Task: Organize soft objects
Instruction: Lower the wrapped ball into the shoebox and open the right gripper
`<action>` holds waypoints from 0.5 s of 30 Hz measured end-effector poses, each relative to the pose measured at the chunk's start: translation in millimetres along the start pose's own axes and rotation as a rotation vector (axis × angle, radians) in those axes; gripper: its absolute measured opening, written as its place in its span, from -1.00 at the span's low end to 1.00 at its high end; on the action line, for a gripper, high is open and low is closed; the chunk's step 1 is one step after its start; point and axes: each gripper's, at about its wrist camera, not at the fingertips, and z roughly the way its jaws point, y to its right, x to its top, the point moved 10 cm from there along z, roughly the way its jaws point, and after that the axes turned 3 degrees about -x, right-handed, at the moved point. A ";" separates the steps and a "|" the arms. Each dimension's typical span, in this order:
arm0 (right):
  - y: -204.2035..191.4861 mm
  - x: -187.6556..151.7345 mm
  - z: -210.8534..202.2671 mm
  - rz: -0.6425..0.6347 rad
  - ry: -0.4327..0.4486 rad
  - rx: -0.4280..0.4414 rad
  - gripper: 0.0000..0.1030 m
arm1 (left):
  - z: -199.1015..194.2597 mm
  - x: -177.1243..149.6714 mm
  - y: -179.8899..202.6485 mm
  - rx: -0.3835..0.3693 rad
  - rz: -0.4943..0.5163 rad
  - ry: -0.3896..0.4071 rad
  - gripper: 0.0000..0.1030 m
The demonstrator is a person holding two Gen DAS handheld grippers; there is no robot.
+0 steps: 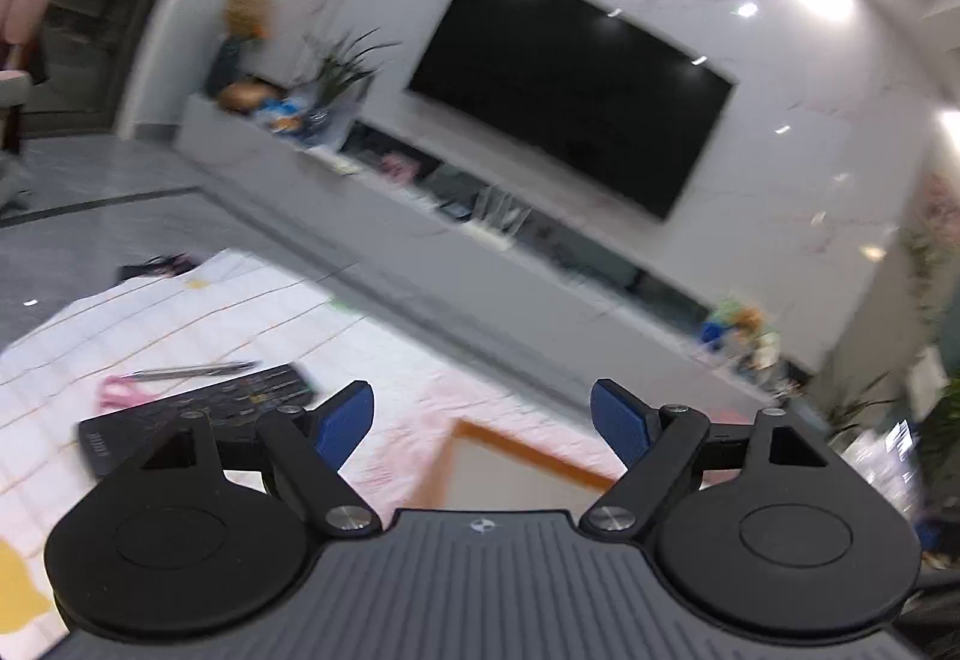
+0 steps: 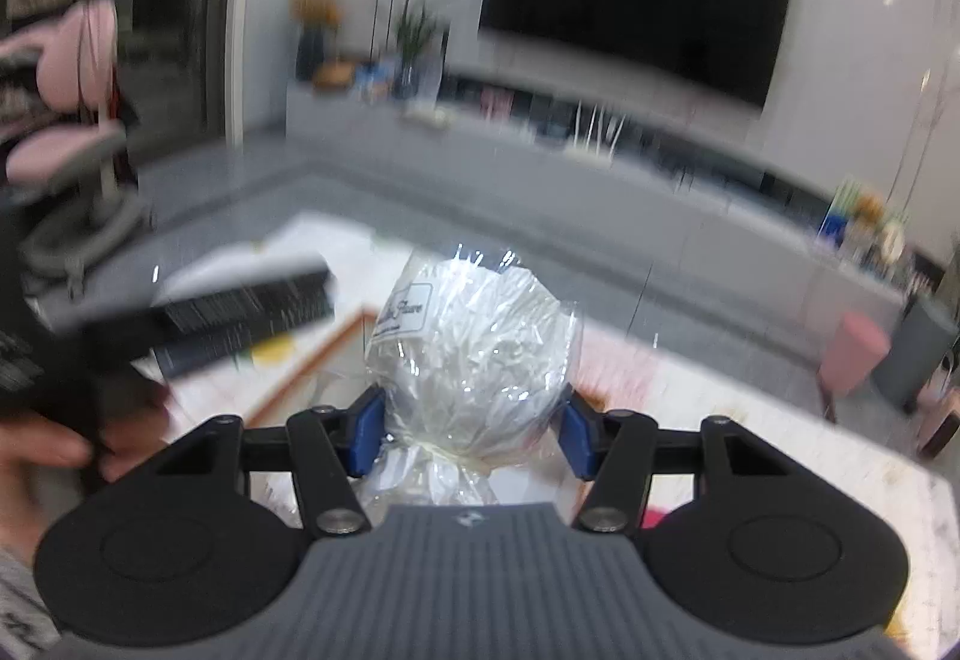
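Right gripper (image 2: pixel 471 435) w/ blue pads pinches crinkly clear-cellophane-wrapped white soft bundle (image 2: pixel 474 342) just above its tied neck, over table's near edge; looks light, squashy, slippery; left gripper (image 1: pixel 482 423) spread, empty.

Pen (image 1: pixel 195 370) lies behind remote (image 1: pixel 198 414) — both on tablecloth (image 1: pixel 150 324).

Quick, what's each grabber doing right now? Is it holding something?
Left gripper: open, holding nothing.
Right gripper: closed on the white ball in crinkly clear wrap.
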 end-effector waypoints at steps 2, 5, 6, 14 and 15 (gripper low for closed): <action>-5.4 -10.0 31.6 -0.018 -0.070 -0.015 0.11 | 8.5 -4.4 -9.7 0.034 -0.012 -0.045 0.87; -12.9 -24.0 69.1 -0.054 -0.145 -0.038 0.11 | 16.0 -12.6 -16.2 0.075 0.038 -0.117 0.87; -15.5 -26.8 79.0 -0.064 -0.163 -0.048 0.11 | 17.4 -14.0 -15.9 0.083 0.072 -0.128 0.87; -28.6 -43.6 132.5 -0.091 -0.273 -0.032 0.13 | 17.9 -18.5 -19.5 0.066 0.036 -0.140 0.87; -33.9 -45.6 141.0 -0.090 -0.299 -0.015 0.12 | 18.0 -18.7 -20.9 0.063 0.027 -0.143 0.87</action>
